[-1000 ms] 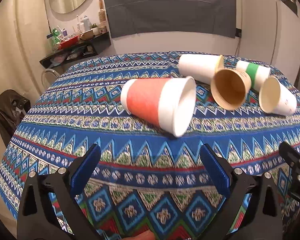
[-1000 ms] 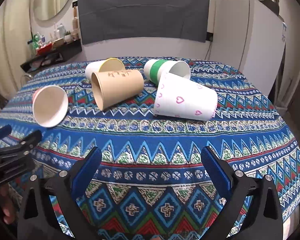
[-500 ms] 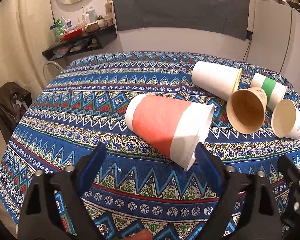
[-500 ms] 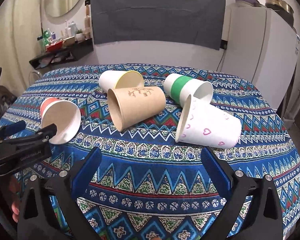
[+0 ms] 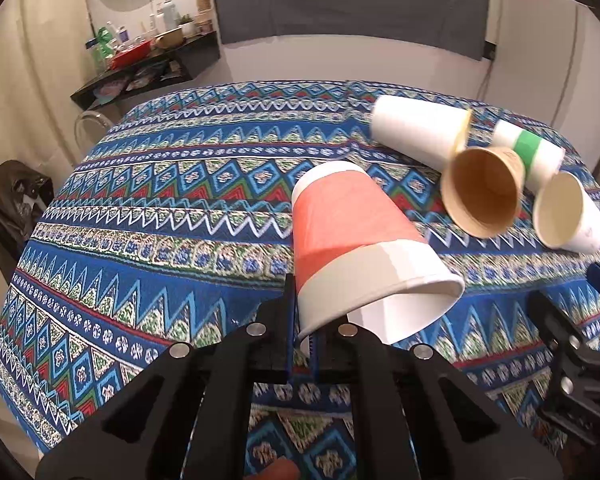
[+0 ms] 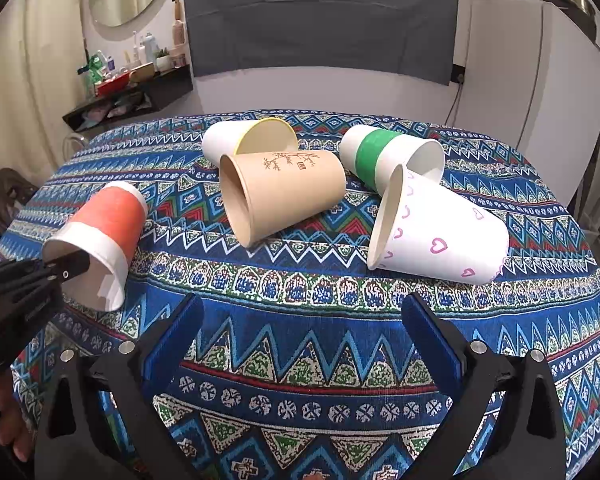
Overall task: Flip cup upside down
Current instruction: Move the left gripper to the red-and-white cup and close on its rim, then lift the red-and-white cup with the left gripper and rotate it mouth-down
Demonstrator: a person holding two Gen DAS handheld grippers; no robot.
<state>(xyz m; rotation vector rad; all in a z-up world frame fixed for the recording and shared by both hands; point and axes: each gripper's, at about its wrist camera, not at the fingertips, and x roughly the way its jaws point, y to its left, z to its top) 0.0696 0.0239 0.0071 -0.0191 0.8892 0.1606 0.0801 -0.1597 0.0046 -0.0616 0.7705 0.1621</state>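
We can read no words on any cup; the brown cup (image 6: 284,196) has a small dark twig drawing and a tiny mark too small for us to read, and the white cup (image 6: 440,236) has pink hearts. Our red cup (image 5: 352,240) is paper, orange-red on the body with a white band by its mouth and white inside. It is tipped, with its bottom up and away from us and its open mouth low and near. Our left gripper (image 5: 302,344) is pinched on the cup's white rim, one finger outside and one inside. The cup is at the left front of the worktop (image 6: 300,292), apart from the other cups. Our right gripper (image 6: 300,344) has its fingers wide apart and holds nothing.
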